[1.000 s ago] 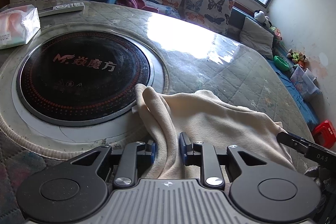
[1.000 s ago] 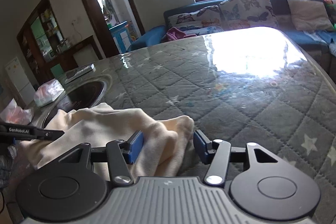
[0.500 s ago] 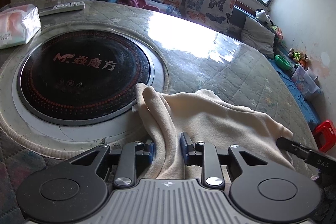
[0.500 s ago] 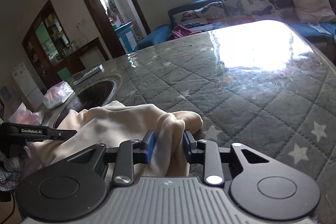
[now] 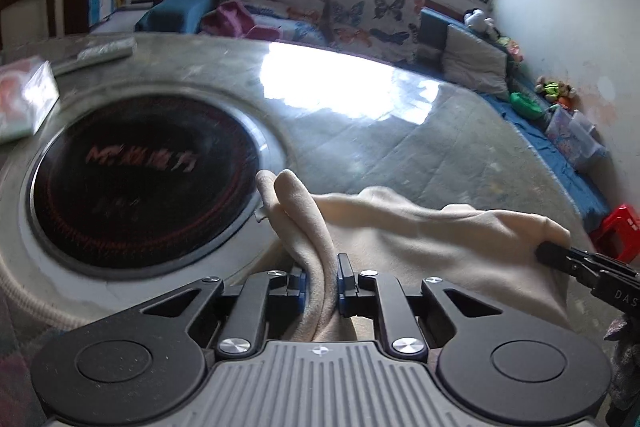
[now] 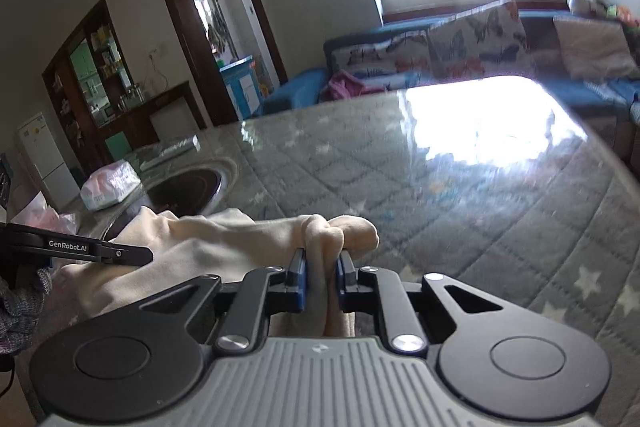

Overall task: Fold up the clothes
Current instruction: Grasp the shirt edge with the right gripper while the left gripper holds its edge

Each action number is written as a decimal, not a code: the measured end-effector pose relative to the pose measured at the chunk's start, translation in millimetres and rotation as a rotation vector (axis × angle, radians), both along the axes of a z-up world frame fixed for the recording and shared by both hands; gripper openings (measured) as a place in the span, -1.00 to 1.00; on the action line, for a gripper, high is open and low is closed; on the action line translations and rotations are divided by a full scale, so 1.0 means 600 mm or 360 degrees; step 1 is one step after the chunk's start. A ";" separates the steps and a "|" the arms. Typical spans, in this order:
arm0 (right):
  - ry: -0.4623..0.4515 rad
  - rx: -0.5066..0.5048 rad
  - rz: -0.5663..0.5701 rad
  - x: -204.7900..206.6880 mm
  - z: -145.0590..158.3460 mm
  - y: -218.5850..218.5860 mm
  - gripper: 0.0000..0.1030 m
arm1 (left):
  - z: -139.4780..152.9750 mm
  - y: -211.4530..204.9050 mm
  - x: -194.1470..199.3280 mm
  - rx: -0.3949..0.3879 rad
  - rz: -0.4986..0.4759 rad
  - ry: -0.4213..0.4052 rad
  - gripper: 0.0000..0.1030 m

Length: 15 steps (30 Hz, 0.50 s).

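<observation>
Both grippers, left (image 5: 322, 281) and right (image 6: 322, 281), have just closed, each pinching a bunched corner of the cream garment (image 5: 420, 239) on the bench (image 5: 440, 139). Grasp made; next, I judge, lift and spread it evenly.

We see a round black induction cooktop (image 5: 140, 187) set into the quilt-covered bench (image 5: 460, 147). Beyond the cooktop lie a tissue pack (image 5: 24, 99) and a remote (image 5: 106, 49); behind the bench, butterfly-print cushions (image 5: 360, 11) line a blue sofa (image 5: 172, 11).
</observation>
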State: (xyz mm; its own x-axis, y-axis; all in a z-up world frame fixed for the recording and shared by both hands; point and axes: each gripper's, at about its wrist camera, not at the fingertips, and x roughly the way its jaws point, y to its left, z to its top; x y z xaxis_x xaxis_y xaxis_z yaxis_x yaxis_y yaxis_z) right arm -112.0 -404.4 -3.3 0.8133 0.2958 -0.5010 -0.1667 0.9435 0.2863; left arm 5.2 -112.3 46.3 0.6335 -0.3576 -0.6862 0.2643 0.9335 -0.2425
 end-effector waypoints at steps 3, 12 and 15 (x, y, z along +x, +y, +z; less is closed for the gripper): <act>-0.0035 -0.0035 -0.0038 -0.006 0.018 -0.011 -0.75 | 0.018 -0.024 0.005 -0.0018 -0.0066 -0.0044 -0.72; -0.0120 -0.0182 -0.0213 -0.019 0.069 -0.076 -0.76 | 0.050 -0.127 0.039 -0.0068 -0.0247 -0.0122 -0.72; -0.0134 -0.0234 -0.0278 -0.017 0.085 -0.103 -0.76 | 0.054 -0.160 0.049 -0.0075 -0.0291 -0.0135 -0.72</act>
